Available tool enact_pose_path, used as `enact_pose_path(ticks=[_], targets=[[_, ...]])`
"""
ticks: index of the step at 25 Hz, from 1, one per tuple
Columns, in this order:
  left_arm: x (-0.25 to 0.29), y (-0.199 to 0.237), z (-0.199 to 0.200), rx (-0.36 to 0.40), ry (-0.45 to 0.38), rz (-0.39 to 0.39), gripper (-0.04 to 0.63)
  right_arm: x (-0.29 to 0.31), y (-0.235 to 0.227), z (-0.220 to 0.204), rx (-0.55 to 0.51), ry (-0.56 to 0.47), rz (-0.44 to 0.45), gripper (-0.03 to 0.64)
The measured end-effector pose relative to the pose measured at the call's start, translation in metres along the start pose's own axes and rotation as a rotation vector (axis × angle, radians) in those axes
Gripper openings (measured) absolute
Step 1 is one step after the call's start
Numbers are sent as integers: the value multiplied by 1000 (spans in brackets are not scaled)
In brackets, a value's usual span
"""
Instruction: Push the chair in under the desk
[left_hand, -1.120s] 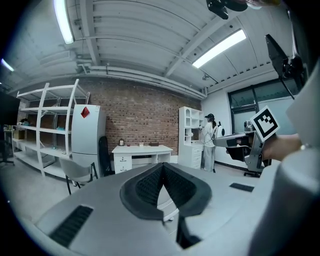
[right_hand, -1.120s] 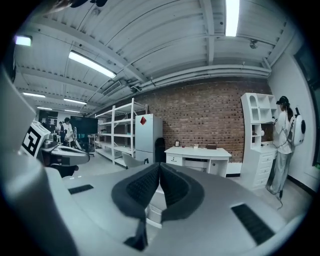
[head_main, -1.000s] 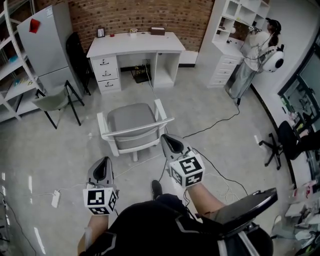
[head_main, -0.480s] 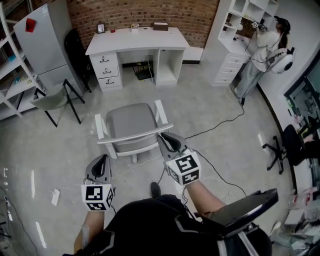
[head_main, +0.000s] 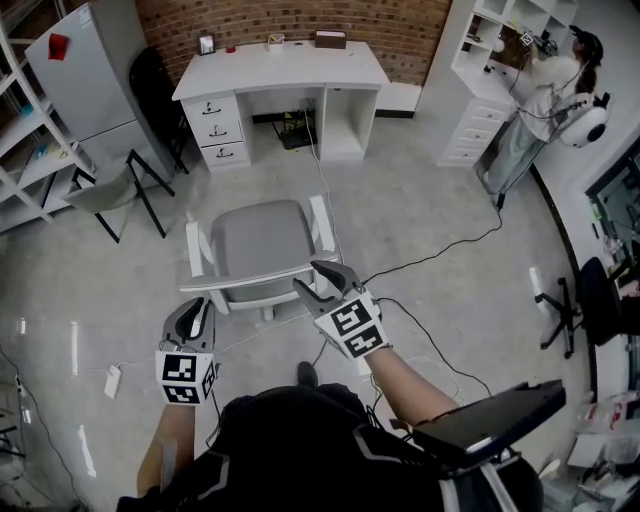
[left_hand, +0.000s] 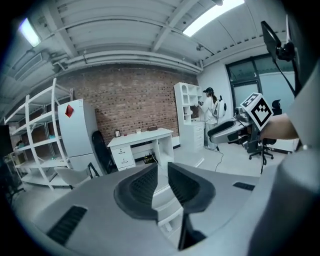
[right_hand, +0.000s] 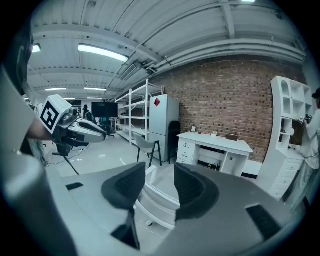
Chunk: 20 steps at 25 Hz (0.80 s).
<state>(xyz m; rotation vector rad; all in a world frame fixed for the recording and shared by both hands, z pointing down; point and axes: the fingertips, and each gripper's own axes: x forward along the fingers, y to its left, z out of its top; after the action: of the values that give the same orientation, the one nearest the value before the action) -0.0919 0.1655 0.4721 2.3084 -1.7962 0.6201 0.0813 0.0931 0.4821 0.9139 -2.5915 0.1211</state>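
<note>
In the head view the chair (head_main: 262, 240) is being shown on the floor, well apart from the worktop (head_main: 280, 75), with the left gripper (head_main: 197, 312) and right gripper (head_main: 325, 280) being held by its backrest. In the left gripper view the fingers (left_hand: 142, 187), having just been opening, are being held narrowly apart, chair frame showing beyond the gap. In the right gripper view the fingers (right_hand: 192, 187), having just been opening, are being held wide, the backrest showing in the gap, ungripped
</note>
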Motion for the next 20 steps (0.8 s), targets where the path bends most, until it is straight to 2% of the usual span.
enact_pose_path(ticks=[1,2,6,12,14,18,20], targets=[[4,-2,0,14,11,2,91,4,-3,-3,-8,9,13,187],[8,-2,-1,23,19,6,110,9,-5,-7,-19,20,26,190],[18,0,-8,56,54,6,110,33,-1,-22,-80,78,85,209],[51,-8,-49,226,256,-107,212,57,8,-41,-204,176,172,244],[62,-2,-62,299,307,-118,225,66,10,-46,-247,203,185,250],[87,17,-90,537,398,-127,230,90,16,-65,-329,288,206,276],[99,24,-106,611,440,-151,238,104,19,-76,-399,342,215,293]])
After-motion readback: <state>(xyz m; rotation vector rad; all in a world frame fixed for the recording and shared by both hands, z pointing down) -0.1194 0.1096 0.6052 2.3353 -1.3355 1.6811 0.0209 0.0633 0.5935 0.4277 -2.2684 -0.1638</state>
